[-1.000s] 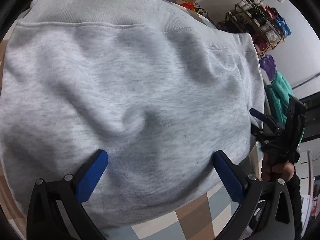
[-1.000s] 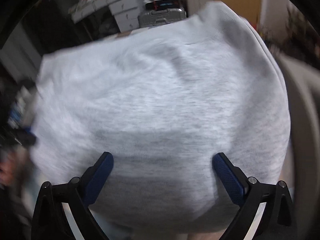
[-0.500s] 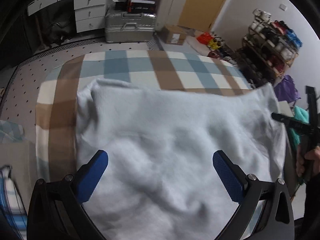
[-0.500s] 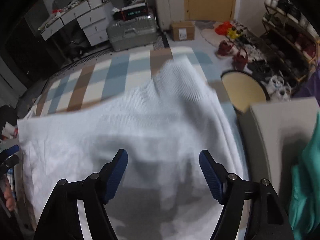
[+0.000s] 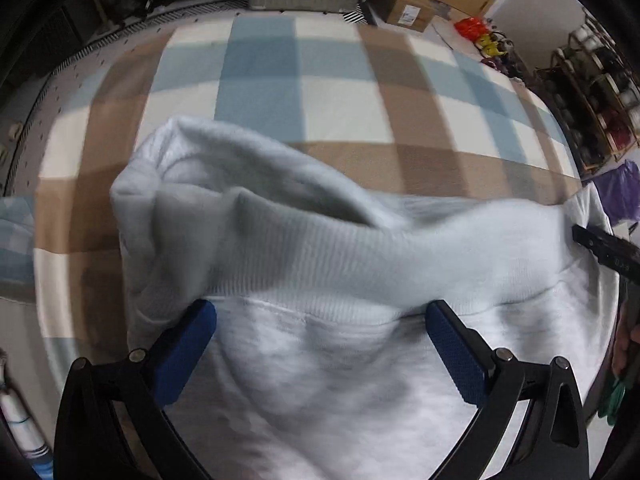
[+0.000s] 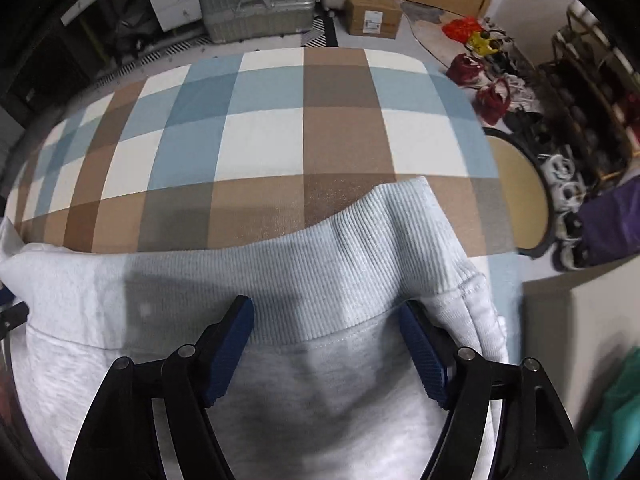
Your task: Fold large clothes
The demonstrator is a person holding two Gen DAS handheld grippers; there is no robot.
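The grey sweatshirt (image 6: 328, 392) lay bunched on the checked blanket (image 6: 264, 136). Both the left hand-held gripper (image 5: 320, 340) and right hand-held gripper (image 6: 326, 344) stood open over its ribbed hem (image 6: 320, 280), gripping nothing; closing there might pinch only one layer, skewing the fold.

Soft matt grey sweatshirt (image 6: 320, 384) with a ribbed knit hem (image 6: 320, 276); checked woven blanket (image 6: 264, 136); textured blue claw pads (image 5: 456, 348).

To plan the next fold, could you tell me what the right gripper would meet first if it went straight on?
Most likely the grey sweatshirt, at its ribbed hem between the fingers; depth is unclear.
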